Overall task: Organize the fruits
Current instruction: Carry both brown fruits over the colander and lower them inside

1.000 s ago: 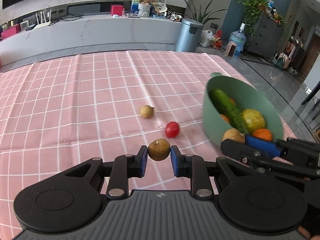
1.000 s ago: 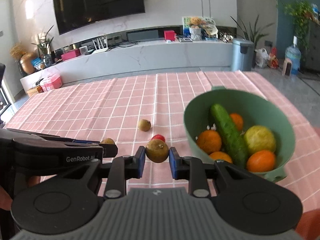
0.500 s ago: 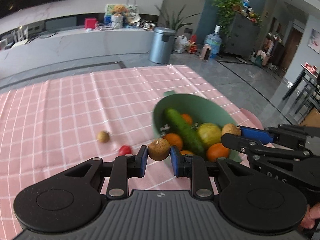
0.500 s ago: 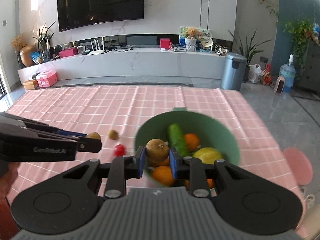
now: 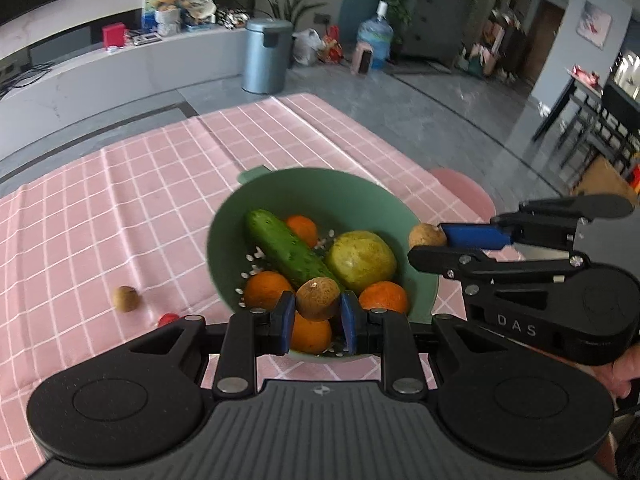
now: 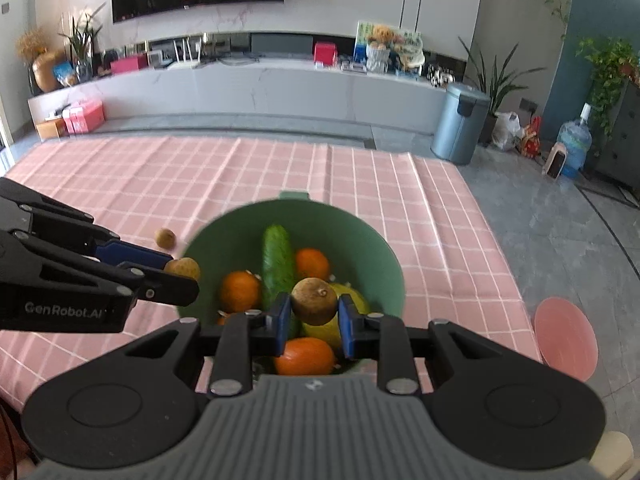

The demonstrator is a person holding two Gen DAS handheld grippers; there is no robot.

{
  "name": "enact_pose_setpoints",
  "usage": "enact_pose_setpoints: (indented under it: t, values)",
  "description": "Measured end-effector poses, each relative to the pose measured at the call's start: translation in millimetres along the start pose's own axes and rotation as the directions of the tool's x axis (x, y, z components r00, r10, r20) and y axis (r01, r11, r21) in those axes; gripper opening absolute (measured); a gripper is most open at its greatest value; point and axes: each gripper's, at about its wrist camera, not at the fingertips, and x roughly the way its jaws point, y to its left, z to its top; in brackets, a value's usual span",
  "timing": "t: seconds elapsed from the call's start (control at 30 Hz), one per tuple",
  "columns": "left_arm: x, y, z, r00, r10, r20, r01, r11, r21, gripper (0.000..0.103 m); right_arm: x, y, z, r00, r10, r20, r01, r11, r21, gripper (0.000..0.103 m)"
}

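1 bowl [image 5: 320, 196], 1 cucumber [image 5: 288, 250], 4 oranges [image 5: 266, 290], 3 longans [image 5: 318, 298], 1 tomato [image 5: 167, 319]

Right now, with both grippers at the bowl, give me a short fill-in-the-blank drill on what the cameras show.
1. Each gripper is shut on a small round ____ fruit.
2. The long green item lying in the green bowl is a ____.
3. The tablecloth is checked white and ____.
4. Left on the cloth beside the loose brown fruit is a small ____ fruit.

Missing words: brown; cucumber; pink; red
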Motion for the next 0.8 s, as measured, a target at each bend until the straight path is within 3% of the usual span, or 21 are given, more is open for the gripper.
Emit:
enact_pose_setpoints:
  t: [0.3,0.8]
  values:
    - [29,-5,-3,0.997,-0.017,-0.078,0.020,0.999,0.037,0.027,24,-15,-2,0.998,-0.023,-0.051,0.022,0.999,-0.023,0.021]
    - [51,-11,-11,0.989,0.018,-0.145,-0.006,0.997,0.081,0.027,37,-15,-9,0.994,-0.007,-0.108,0.001,0.999,-0.053,0.021]
